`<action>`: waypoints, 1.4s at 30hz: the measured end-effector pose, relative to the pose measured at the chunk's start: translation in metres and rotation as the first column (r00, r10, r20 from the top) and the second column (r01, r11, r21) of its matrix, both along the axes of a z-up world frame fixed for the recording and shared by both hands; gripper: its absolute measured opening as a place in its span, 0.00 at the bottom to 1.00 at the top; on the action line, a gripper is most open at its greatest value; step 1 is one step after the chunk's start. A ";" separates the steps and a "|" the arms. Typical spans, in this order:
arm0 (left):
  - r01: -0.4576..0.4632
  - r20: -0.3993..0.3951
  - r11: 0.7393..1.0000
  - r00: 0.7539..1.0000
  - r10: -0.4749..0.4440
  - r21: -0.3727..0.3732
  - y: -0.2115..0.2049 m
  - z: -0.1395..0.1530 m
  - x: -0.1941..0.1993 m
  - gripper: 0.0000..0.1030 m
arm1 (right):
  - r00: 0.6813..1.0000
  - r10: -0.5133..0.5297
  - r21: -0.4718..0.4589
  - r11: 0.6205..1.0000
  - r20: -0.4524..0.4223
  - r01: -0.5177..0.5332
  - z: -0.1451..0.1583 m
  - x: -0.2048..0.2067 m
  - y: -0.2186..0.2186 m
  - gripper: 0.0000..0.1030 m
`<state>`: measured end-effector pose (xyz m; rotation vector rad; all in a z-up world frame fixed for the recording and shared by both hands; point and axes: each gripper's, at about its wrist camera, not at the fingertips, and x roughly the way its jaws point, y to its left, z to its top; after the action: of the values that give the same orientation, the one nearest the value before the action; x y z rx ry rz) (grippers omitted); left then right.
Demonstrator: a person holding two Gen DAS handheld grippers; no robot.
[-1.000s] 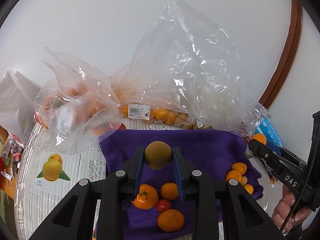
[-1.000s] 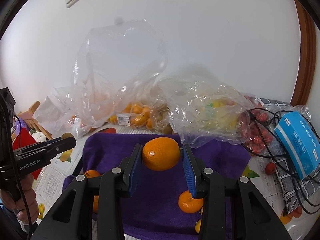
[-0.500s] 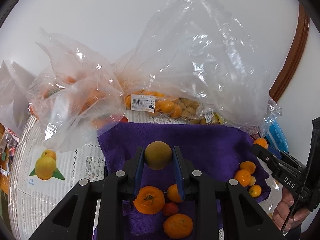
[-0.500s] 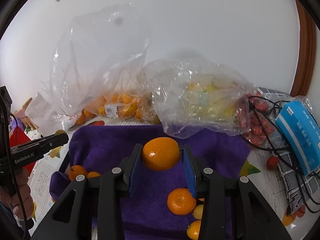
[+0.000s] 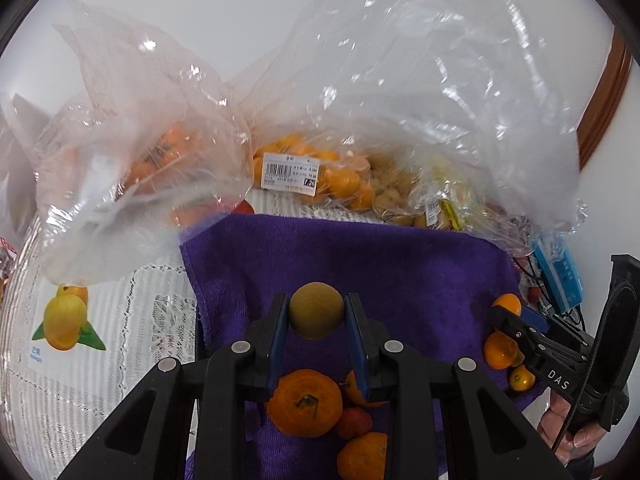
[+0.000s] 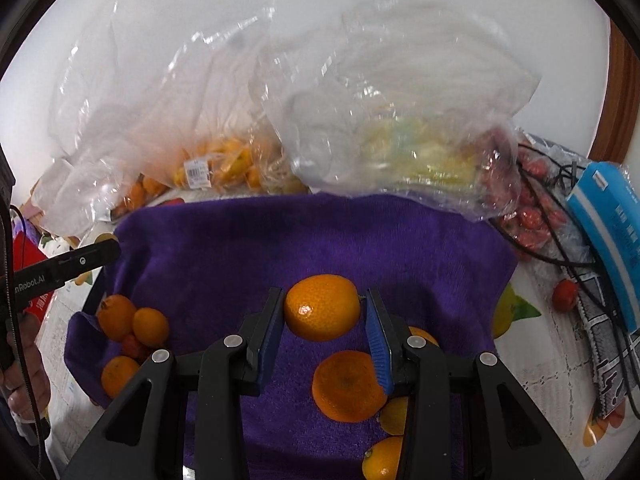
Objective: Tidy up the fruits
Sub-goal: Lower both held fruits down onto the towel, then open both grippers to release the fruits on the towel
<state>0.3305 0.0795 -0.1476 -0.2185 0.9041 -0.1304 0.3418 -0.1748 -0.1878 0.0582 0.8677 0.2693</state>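
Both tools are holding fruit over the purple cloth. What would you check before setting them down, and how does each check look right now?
1. Left tool grips the brownish fruit squarely: ok.
2. Right tool grips the orange squarely: ok.
3. Bare purple cloth ahead for placing: ok.
4. Spot directly under each fruit free: not ok; a stemmed orange and a flat orange lie just below the tools.
5. Plastic bags clear of the path: cannot tell.

I'm holding an orange (image 6: 322, 307) clamped in my right gripper (image 6: 323, 326) above the purple towel (image 6: 304, 240). Below it, 1 mandarin (image 6: 348, 386) is lying on the towel. My left gripper (image 6: 64, 266) is poking in at the left edge.
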 end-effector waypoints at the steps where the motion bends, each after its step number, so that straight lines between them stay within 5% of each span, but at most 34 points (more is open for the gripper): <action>1: 0.001 -0.007 1.000 1.000 -0.001 -0.001 -0.001 -0.002 0.001 0.26 | 1.000 0.000 0.000 1.000 -0.005 0.000 -0.002 0.001 0.000 0.39; 13: 0.018 -0.064 1.000 0.998 -0.017 0.018 -0.010 -0.021 0.013 0.26 | 0.999 0.014 -0.010 1.000 -0.051 -0.015 -0.023 0.008 0.010 0.39; 42: 0.012 -0.133 0.999 0.991 -0.007 0.038 -0.026 -0.046 0.030 0.26 | 0.998 0.060 -0.148 0.987 -0.010 -0.060 -0.030 0.004 0.028 0.39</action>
<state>0.3609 0.0531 -0.1935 -0.1884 1.0396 -0.1079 0.3461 -0.1468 -0.2179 -0.1058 0.8936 0.2602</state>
